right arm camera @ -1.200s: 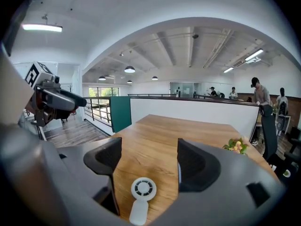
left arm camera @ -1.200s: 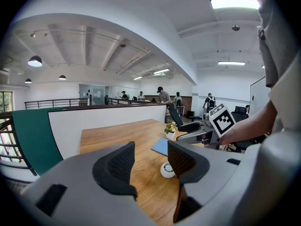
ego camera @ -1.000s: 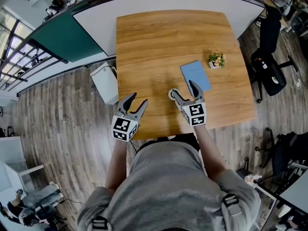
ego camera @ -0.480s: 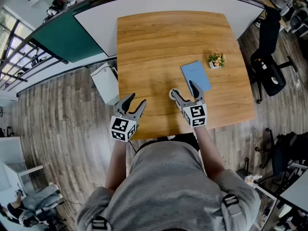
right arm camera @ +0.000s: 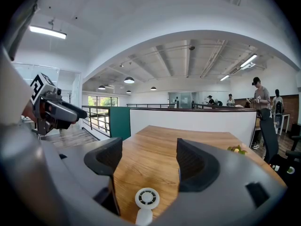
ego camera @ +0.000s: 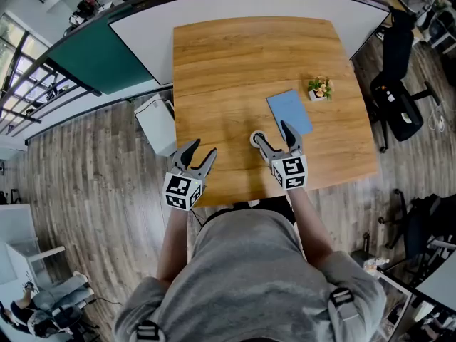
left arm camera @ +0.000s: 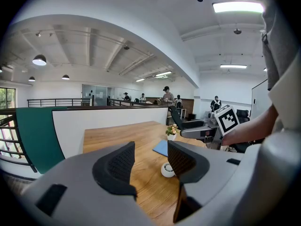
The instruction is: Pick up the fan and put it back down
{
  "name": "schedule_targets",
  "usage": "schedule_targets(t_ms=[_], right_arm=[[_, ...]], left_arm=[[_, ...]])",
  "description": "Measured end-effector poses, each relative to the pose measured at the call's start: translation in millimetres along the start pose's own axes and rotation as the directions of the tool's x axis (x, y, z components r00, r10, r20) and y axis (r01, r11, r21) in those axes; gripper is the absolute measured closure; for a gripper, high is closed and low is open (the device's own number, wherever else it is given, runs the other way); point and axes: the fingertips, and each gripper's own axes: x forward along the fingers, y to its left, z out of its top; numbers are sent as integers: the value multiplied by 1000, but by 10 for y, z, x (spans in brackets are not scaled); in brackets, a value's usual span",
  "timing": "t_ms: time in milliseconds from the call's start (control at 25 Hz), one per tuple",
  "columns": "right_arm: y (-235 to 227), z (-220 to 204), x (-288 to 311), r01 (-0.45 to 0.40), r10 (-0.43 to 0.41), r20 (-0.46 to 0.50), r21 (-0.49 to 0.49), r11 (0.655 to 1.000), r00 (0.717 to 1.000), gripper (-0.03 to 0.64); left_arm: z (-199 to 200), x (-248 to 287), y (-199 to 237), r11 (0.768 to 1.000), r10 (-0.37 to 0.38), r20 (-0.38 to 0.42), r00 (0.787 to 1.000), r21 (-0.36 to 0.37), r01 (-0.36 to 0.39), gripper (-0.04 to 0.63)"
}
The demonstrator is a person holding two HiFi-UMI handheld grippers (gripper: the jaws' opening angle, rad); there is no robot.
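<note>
A small white handheld fan (ego camera: 255,139) lies on the wooden table (ego camera: 242,70), near its front edge. In the right gripper view the fan (right arm camera: 146,200) shows its round grille low between the jaws, the handle pointing toward the camera. My right gripper (ego camera: 273,138) is open, hovering over the fan, its left finger beside it. The left gripper view shows the fan (left arm camera: 166,169) on the table past the right jaw. My left gripper (ego camera: 199,152) is open and holds nothing, at the table's front left edge.
A blue notebook (ego camera: 289,112) lies just beyond the right gripper. A small potted plant (ego camera: 320,88) stands to its right. A white bin (ego camera: 157,123) sits on the floor left of the table. Office chairs (ego camera: 396,91) stand at the right.
Both grippers have barely shifted; the left one drifted slightly left and toward me. The fan has not moved.
</note>
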Motion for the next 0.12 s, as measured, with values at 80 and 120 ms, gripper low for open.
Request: schedule_targets(t_ms=[80, 120], right_arm=[[-2, -5, -14, -2, 2, -2, -1, 1000, 1000, 247], [-3, -9, -21, -3, 3, -3, -2, 1000, 1000, 249]], left_arm=[[-3, -5, -12, 1000, 1, -1, 1000, -1, -1, 360], [-5, -8, -19, 1000, 2, -2, 1000, -2, -2, 360]])
